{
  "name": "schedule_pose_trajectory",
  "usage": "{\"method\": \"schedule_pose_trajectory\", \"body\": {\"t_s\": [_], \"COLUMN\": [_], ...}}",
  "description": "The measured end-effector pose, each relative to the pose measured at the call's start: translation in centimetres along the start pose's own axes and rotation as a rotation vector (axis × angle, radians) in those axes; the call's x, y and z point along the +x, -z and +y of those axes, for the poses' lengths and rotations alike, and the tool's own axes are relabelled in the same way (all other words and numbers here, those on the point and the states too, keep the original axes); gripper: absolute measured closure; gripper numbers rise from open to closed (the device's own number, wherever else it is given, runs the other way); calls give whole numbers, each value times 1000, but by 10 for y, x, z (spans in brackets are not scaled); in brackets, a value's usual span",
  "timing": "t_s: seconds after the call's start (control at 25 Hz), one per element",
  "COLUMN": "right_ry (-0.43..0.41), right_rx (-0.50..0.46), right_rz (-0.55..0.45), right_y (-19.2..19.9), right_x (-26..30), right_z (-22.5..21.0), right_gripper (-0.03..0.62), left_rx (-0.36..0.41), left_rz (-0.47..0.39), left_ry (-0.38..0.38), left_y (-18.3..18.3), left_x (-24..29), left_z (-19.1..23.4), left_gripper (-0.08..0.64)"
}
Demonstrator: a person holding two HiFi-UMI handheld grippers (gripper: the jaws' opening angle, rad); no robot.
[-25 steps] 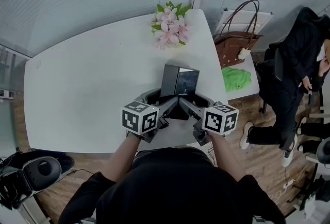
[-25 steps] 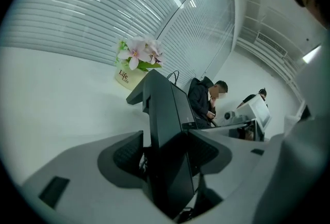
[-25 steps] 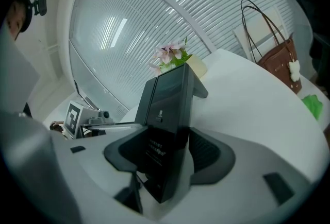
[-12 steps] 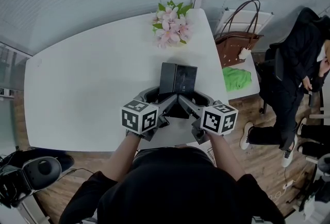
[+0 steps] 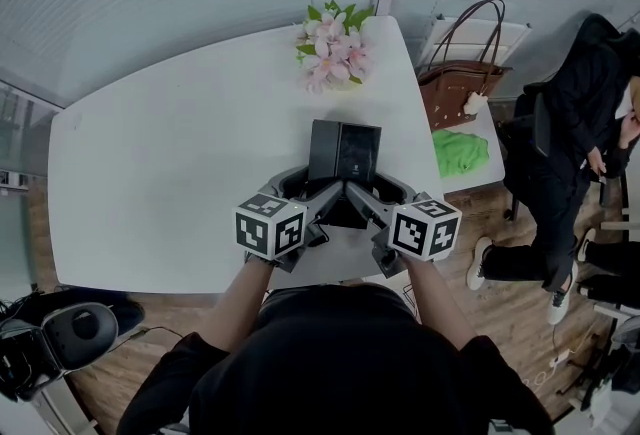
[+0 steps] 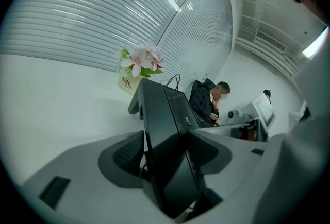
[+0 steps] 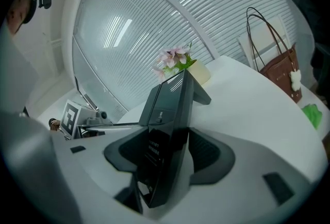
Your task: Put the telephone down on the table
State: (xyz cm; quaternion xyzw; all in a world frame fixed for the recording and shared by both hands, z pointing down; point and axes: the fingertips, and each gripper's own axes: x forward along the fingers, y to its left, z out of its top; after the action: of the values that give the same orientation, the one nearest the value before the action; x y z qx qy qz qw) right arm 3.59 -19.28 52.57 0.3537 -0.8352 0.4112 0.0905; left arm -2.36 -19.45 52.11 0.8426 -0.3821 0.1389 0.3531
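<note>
We found the left gripper (image 6: 166, 152) and the right gripper (image 7: 165, 153) each clamped on an opposite side of the telephone (image 5: 345, 151), jaws parted only by its thickness. We judged that this two-sided hold kept it steady over the table (image 5: 180, 153), near its front edge. Contact with the surface was undetermined.
</note>
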Motion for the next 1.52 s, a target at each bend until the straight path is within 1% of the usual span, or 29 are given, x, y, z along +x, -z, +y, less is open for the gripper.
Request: {"method": "schedule_pose_trajectory", "body": {"t_s": [0.16,0.32,0.4,0.56,0.84,1.04,1.24,1.4,1.52], "right_ry": [15,46,50,45,32,7,-33,-34,-44], "right_rx": [-14,-38,-47,-56,-103,-165,-204,-267,-290], "right_rz": [-19,-61,-83,-106,-195,-261,-327,-346,-362], "right_y": [-5,-17,-23,-30,-56,-76,-93,-101,-106], "right_x": [-1,-7,-9,-12,-23,-32,-42,-49,-54], "right_z": [-1,-4,-4,0,16,37,60,74,84], "right_gripper": [366,396,405,394,377,379,379,379,380], "left_rx": [23,34,37,52,83,112,141,162,179], "left_rz": [-13,-48,-62,-88,-151,-204,-254,-297,-331], "left_ry": [-12,-27,-33,-53,-81,-76,-63,-50,-40], "left_y": [-3,-10,-14,-20,-36,-54,-70,-82,-91], "left_x": [-1,-4,-7,-13,-23,-32,-43,-51,-58], "left_z": [1,1,2,4,5,-5,-16,-25,-33], "left_gripper": [290,328,330,328,328,328,328,330,334]}}
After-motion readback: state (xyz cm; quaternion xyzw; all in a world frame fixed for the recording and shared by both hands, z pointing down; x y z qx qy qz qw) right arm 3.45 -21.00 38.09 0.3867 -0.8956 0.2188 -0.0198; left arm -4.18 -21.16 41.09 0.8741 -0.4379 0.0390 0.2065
